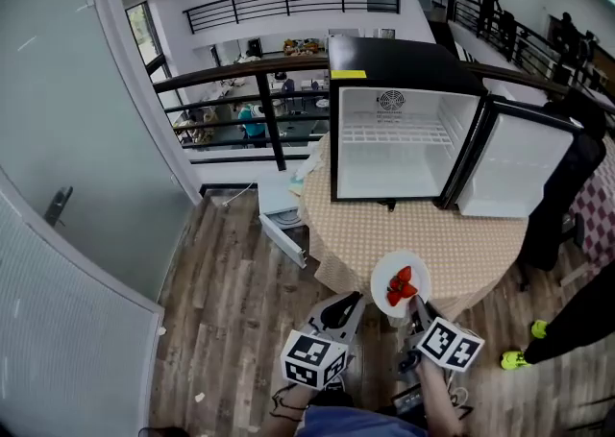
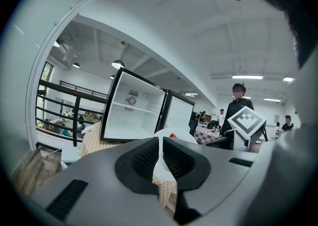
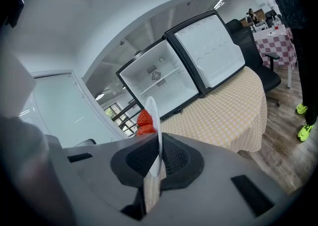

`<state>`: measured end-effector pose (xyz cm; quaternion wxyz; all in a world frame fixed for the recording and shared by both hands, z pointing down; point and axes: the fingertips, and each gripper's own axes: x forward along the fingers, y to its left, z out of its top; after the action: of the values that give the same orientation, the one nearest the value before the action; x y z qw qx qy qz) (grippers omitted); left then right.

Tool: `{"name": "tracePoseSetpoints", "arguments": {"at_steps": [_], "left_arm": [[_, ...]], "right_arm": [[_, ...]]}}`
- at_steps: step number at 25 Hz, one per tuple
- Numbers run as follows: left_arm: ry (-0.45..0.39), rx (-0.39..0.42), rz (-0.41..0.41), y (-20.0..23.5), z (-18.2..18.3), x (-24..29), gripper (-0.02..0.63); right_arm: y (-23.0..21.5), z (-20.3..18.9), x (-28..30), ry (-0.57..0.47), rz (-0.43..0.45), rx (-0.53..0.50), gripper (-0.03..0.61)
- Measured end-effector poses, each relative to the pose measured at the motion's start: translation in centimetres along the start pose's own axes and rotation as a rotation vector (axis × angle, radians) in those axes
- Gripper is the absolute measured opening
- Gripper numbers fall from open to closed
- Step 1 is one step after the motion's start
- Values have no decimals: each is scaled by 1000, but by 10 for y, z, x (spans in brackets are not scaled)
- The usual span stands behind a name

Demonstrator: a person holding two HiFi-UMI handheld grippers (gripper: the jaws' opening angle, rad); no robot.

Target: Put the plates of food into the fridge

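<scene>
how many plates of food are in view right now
1. The plate of strawberries is over the table's near edge, before the open fridge, clamped by the left gripper and the right gripper. None shows inside the fridge; more may be out of view.

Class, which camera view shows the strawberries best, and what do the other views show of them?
The head view: it looks down on the strawberries, spread on the plate. The right gripper view shows them from the side, beside the edge-on plate. The left gripper view shows only a red tip above the rim.
</scene>
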<state>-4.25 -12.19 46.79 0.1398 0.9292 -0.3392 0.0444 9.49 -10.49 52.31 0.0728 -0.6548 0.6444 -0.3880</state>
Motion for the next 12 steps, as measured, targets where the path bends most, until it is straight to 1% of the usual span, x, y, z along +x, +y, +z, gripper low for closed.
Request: {"name": "tracePoseSetpoints", "arguments": {"at_steps": [6,12], "left_arm": [[12,-42,-22,17,-6,12,31],[20,-49,-22,23,-5,33,31]], "right_arm": [[-1,8,14,1,-36,1,21],[-14,26,33,0,-41,12,21]]}}
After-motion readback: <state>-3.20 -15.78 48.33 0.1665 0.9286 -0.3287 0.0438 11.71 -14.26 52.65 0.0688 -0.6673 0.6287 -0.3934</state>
